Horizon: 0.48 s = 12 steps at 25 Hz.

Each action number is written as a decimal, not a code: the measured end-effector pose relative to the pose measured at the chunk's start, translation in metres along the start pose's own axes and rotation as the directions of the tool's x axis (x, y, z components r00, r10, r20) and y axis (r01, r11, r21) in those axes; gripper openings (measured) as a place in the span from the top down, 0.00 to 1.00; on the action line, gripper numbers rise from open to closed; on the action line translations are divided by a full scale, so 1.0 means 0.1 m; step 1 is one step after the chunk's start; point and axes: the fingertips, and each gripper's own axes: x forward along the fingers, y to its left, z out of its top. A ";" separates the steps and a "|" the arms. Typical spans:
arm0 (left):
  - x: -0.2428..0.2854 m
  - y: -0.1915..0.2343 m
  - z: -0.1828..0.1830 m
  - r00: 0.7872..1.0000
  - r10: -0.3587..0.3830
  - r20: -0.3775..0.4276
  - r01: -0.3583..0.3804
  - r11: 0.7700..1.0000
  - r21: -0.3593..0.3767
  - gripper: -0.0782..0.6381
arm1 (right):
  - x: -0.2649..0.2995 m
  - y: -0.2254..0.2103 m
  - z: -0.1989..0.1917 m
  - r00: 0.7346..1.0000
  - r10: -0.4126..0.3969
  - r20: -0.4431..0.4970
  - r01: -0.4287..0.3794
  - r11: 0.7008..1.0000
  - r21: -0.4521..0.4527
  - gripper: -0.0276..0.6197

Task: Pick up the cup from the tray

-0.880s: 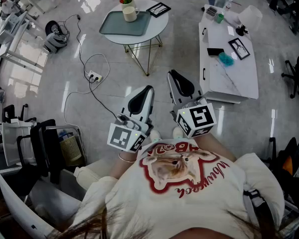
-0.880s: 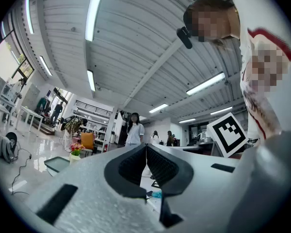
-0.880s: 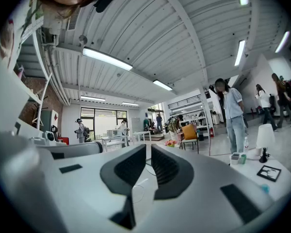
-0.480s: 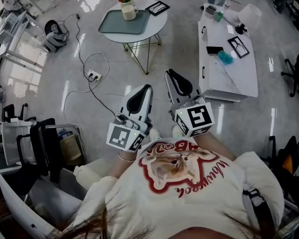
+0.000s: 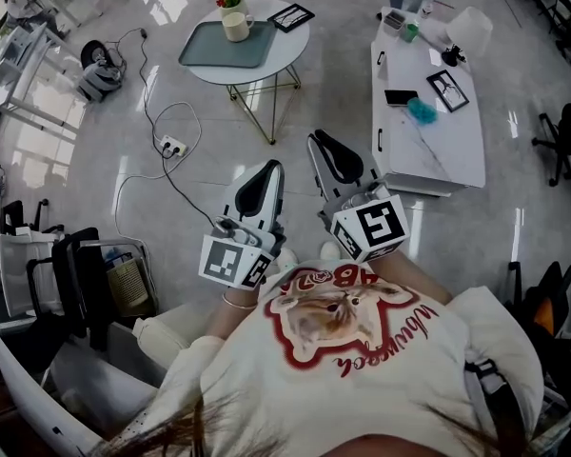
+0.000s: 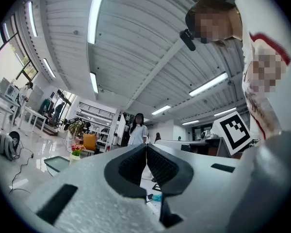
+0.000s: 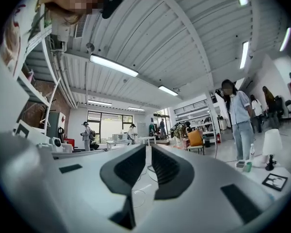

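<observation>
R gripper (image 7: 147, 150) jaws closed, tips touching, nothing btwn (pads dark, ribbed). Person (image 7: 240, 118) stands at right, near white lamp (image 7: 270, 147) + picture frame (image 7: 275, 181).

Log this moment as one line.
phase: pre-grasp | left claw: shut, empty | right claw: shut, empty | cup: upright on tray, far from both claws

The floor (image 5: 76, 160) is shiny and smooth — lights bounce off it at the upper left of the frame. The cup (image 5: 235, 27) looks smooth and glossy. The tray (image 5: 214, 50) under it is dull. The round table (image 5: 287, 46) has thin gold metal legs. The left gripper (image 6: 146, 147) is grey speckled plastic — its black pads (image 6: 131, 166) are ribbed. The shirt (image 5: 362, 350) is soft cloth.
</observation>
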 end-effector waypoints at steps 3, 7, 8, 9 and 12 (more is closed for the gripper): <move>0.09 -0.11 0.01 1.000 -0.001 0.006 0.001 1.000 0.006 0.87 | -0.07 -0.11 0.04 1.000 0.005 0.004 -0.005 1.000 -0.002 0.87; 0.11 -0.25 -0.11 1.000 0.031 -0.001 -0.031 0.999 0.012 0.87 | -0.16 -0.21 -0.06 0.999 0.034 -0.010 -0.034 0.999 0.014 0.87; 0.10 -0.28 -0.16 0.999 0.042 -0.008 -0.042 0.999 0.009 0.87 | -0.17 -0.22 -0.10 0.999 0.045 -0.014 -0.044 0.999 0.017 0.87; 0.09 -0.31 -0.20 0.999 0.050 -0.015 -0.050 0.999 0.005 0.87 | -0.18 -0.23 -0.13 0.998 0.056 -0.018 -0.056 0.998 0.020 0.87; 0.04 -0.36 -0.25 0.997 0.071 -0.036 -0.071 0.997 0.001 0.87 | -0.20 -0.21 -0.16 0.996 0.083 -0.025 -0.082 0.996 0.030 0.87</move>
